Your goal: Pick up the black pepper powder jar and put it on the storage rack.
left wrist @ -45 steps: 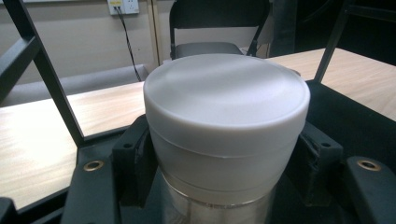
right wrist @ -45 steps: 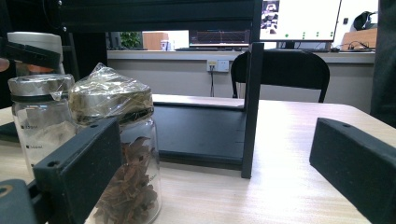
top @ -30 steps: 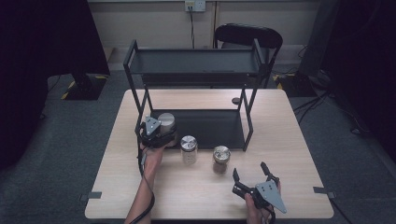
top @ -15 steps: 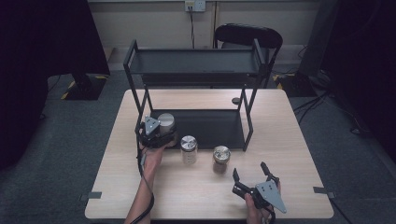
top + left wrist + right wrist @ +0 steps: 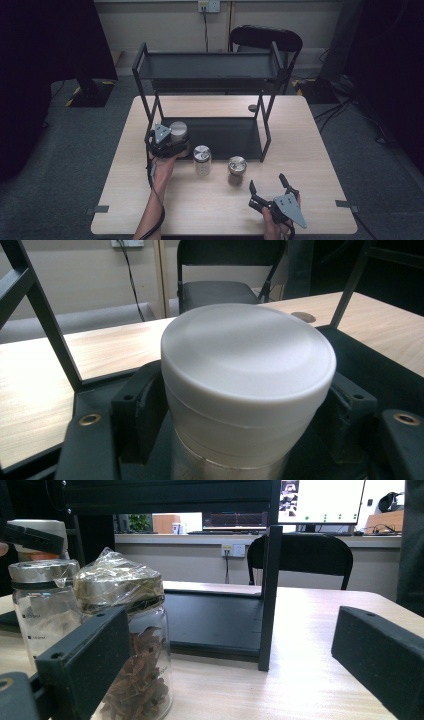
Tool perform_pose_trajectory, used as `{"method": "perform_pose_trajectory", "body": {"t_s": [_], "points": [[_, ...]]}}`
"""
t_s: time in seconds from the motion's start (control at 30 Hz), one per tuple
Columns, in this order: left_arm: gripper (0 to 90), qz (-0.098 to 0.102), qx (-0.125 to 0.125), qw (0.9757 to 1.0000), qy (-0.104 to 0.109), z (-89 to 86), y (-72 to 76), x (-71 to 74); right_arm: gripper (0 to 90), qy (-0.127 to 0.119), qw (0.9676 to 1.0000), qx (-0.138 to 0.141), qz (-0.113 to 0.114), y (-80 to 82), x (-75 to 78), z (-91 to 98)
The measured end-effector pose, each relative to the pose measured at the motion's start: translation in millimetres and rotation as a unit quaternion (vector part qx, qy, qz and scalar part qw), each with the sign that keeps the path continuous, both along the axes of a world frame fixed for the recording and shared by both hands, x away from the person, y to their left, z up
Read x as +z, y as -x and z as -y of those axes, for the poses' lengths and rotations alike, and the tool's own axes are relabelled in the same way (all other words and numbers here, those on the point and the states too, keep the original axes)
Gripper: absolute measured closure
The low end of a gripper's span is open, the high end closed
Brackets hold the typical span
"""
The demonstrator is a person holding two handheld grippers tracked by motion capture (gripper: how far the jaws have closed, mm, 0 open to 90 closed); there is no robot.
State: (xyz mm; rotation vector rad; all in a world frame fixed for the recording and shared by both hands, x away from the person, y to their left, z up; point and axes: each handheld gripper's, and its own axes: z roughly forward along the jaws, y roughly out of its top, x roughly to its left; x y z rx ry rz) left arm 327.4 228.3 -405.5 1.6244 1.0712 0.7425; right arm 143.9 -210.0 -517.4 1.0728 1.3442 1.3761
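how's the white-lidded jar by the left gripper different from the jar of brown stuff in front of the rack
The white-lidded jar has a plain white cap; the brown-filled jar has a metal lid under crinkled clear film. The white-lidded jar stands on the rack's bottom shelf between the jaws of the left gripper, which have just been opening; the brown-filled jar stands on the bare table, untouched, ahead of the open right gripper. Both stand upright.

1. A light wooden table [image 5: 320, 150] is set on grey carpet [image 5: 75, 165].
2. A black folding chair [image 5: 265, 39] is placed at the far side.
3. A pale wall [image 5: 160, 17] with a socket [image 5: 209, 6] is seen behind it.
4. Far corners are left dark.
5. A lit monitor [image 5: 322, 500] is seen in the right gripper view.
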Motion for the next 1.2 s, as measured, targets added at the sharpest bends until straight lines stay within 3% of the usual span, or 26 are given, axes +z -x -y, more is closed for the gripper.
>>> {"method": "perform_pose_trajectory", "body": {"t_s": [0.33, 0.5, 0.77, 1.2], "points": [[18.2, 0.001, 0.012, 0.9999, 0.008, 1.2, 1.2, 0.9, 1.5, 0.0, 1.0, 0.0, 0.0, 0.0, 0.0, 0.1], [10.7, 0.004, 0.014, 0.9997, 0.021, -0.4, 1.6, -0.9, 1.5, 0.0, 1.0, 0.0, 0.0, 0.0, 0.0, 0.0], [2.2, 0.006, 0.011, 0.9998, 0.017, 2.4, 0.4, -0.8, 1.5, 0.0, 1.0, 0.0, 0.0, 0.0, 0.0, 0.0], [0.0, 0.012, 0.003, 0.9997, 0.019, 1.8, 1.4, 6.2, 1.5, 0.0, 1.0, 0.0, 0.0, 0.0, -0.1, 0.1]]}}
